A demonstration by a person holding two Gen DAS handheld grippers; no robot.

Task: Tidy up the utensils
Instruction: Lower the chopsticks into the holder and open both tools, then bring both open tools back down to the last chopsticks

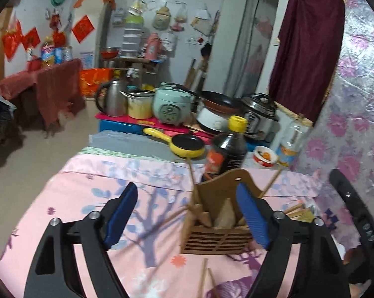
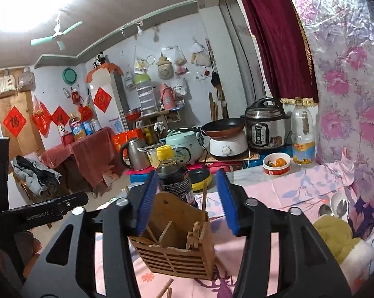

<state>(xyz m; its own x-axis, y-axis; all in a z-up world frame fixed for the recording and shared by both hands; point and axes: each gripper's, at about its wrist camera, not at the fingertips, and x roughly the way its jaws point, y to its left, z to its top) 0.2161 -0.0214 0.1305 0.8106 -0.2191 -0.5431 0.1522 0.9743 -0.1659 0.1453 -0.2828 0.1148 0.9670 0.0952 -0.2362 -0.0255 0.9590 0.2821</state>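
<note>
Two grippers with black frames and ribbed blue pads face a slatted wooden holder [image 1: 216,236] standing on a pink cloth [image 1: 70,198] printed with purple branches and flowers. The holder is box-shaped, with a tall curved back board pierced by a hanging hole, and horizontal slots cut through its front. Thin wooden chopsticks [image 1: 192,176] stick up from it at loose angles, some blurred, and more lie on the cloth just in front [image 1: 203,278].

The left gripper [image 1: 187,213] has its jaws spread wide and grips nothing; its right pad sits in front of the holder's right edge, whether touching it I cannot tell, and the left pad is well apart from it. The right gripper [image 2: 187,201] is about half open, its pads either side of the holder's back board; the left pad sits at the board's edge, contact unclear, and the right one stands clear.

Just behind the holder stands a dark glossy bottle [image 2: 173,178] with a yellow cap. Further back are a yellow pan [image 1: 187,145], a red-and-white bowl [image 2: 276,165] and a clear plastic bottle [image 2: 302,134]. Metal and white spoons [image 2: 336,207] lie on the cloth to the right, beside a yellow fuzzy glove [image 2: 336,241]. Crinkled flowered foil [image 2: 348,74] covers the wall on the right.
</note>
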